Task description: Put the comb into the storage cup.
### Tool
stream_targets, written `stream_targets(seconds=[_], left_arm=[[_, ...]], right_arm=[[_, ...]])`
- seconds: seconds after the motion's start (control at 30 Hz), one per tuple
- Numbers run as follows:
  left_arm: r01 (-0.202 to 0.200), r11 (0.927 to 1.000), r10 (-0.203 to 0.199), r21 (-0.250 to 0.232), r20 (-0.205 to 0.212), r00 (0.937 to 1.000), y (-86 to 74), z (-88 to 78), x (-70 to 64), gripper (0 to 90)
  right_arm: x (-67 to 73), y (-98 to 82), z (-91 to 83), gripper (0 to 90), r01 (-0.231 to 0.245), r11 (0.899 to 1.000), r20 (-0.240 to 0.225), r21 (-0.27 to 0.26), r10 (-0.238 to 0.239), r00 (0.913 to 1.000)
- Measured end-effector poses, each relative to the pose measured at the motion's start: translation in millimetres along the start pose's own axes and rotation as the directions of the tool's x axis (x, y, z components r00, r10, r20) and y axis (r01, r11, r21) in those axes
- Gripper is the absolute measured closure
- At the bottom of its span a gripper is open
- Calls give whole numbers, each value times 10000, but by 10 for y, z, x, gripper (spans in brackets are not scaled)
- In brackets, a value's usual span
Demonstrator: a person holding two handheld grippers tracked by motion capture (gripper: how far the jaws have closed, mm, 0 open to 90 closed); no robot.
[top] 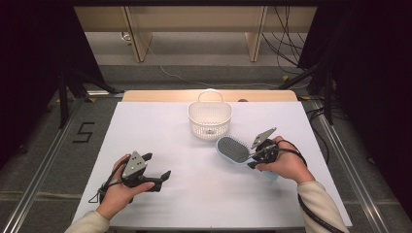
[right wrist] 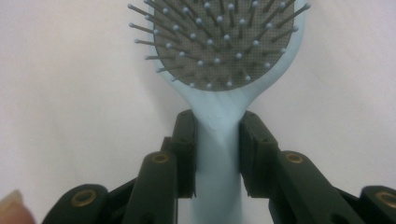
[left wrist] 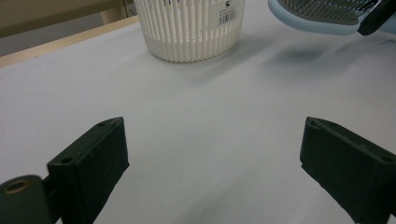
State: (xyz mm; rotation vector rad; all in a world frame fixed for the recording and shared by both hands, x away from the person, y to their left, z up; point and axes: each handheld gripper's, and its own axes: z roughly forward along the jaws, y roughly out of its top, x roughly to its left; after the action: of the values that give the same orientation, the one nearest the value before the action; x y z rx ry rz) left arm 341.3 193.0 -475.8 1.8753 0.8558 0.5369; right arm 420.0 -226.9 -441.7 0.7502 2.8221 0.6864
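While the hairbrush [right wrist: 219,154] was pinched at its handle by the right gripper [top: 260,154], left fingers [left wrist: 91,163] spread idle, a level, steady carry toward the basket [top: 210,119] was judged best.

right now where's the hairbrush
In the high view the light blue hairbrush is right of centre, held by its handle in the right gripper, its bristle head lifted just in front of the white basket.
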Motion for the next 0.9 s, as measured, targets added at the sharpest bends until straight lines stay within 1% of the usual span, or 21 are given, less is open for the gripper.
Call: stream_targets(seconds=[0.13, 0.3, 0.37, 0.43, 0.5, 0.53, 0.6, 0.73, 0.77, 0.83, 0.9], left_arm=[[11, 10000, -11, 1, 2, 10000, -1, 1, 0, 72], [13, 10000, -13, 6, -1, 10000, -2, 0, 0, 72], [17, 10000, -17, 10, 6, 10000, -2, 0, 0, 72], [20, 10000, -20, 10, -10, 10000, -2, 0, 1, 72], [13, 10000, -13, 4, -11, 10000, -1, -1, 1, 72], [17, 10000, -17, 6, -1, 10000, -1, -2, 0, 72], [18, 10000, -18, 8, -1, 10000, -2, -1, 0, 72], [34, 10000, -34, 10, -8, 10000, -2, -2, 0, 72], [17, 10000, -17, 9, -17, 10000, -2, -2, 2, 72], [31, 10000, -31, 3, -19, 10000, -2, -3, 1, 72], [30, 10000, -30, 6, -12, 10000, -1, -3, 2, 72]], right_arm=[[2, -1, -18, 708, -8, 9999, 40, -171, 9, 10000], [13, -2, -26, 708, -81, 9992, 302, -379, 92, 9995], [18, 0, -30, 708, -63, 9991, 325, -431, 77, 9994], [24, -1, -31, 708, -55, 9988, 243, -482, 67, 9997], [34, -1, -29, 708, -49, 9984, 361, -570, 70, 9993], [38, -1, -31, 708, -78, 9985, 339, -537, 96, 9994], [40, 0, -35, 708, 9, 9977, 415, -672, 19, 9991], [50, -2, -52, 708, -21, 9968, 444, -799, 56, 9990], [55, -5, -53, 708, -6, 9966, 532, -823, 50, 9986], [56, -13, -49, 708, -13, 9960, 520, -899, 59, 9986], [61, -20, -52, 708, -77, 9951, 640, -986, 140, 9979]])
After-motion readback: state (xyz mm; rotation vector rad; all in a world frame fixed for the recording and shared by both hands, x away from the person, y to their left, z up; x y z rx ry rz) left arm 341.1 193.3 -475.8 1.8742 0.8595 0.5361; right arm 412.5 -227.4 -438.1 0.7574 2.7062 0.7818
